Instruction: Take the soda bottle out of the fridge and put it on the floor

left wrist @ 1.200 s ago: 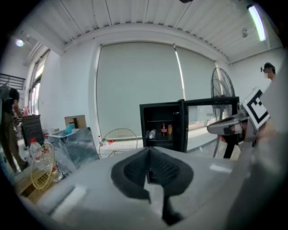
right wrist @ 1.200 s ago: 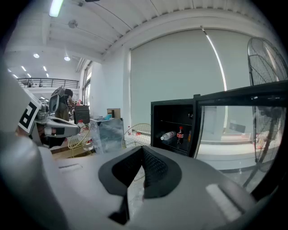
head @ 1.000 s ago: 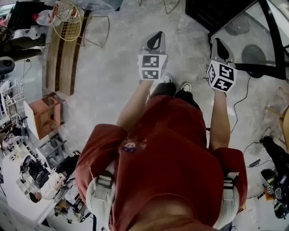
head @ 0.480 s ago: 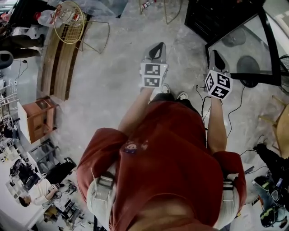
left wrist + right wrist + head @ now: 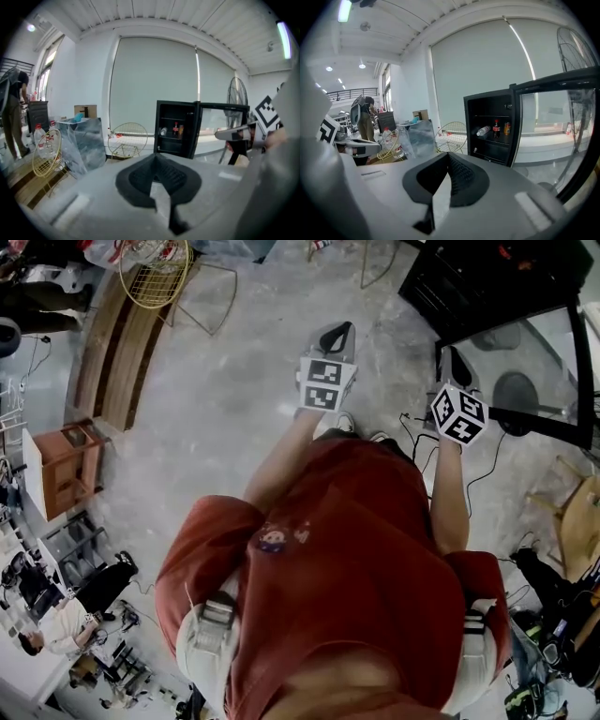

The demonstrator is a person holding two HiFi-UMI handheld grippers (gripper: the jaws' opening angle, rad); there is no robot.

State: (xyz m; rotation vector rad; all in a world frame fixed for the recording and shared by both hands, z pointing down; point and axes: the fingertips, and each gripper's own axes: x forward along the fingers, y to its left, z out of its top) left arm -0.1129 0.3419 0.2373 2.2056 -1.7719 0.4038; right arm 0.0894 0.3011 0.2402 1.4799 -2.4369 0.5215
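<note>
The black fridge [image 5: 490, 135] stands with its glass door [image 5: 562, 126] swung open. On its shelf a dark soda bottle [image 5: 496, 128] with a red label stands upright between a clear bottle [image 5: 483, 131] lying on its side and a can [image 5: 506, 128]. The left gripper view shows the same soda bottle [image 5: 176, 128], small and far off. My left gripper [image 5: 157, 161] and my right gripper [image 5: 450, 161] are both shut with nothing in them and point toward the fridge [image 5: 487, 282] from a distance. In the head view the left gripper [image 5: 337, 334] and right gripper [image 5: 453, 362] are held out side by side over the concrete floor.
A standing fan [image 5: 516, 390] is behind the open door, with cables [image 5: 487, 465] on the floor near it. At the left are a yellow wire chair [image 5: 155, 273], a wooden bench [image 5: 103, 352] and an orange cabinet [image 5: 61, 465]. A person [image 5: 14, 112] stands far left.
The person has walked toward the fridge, so it sits closer and larger in the head view. Both grippers travelled forward with the body and stayed shut.
</note>
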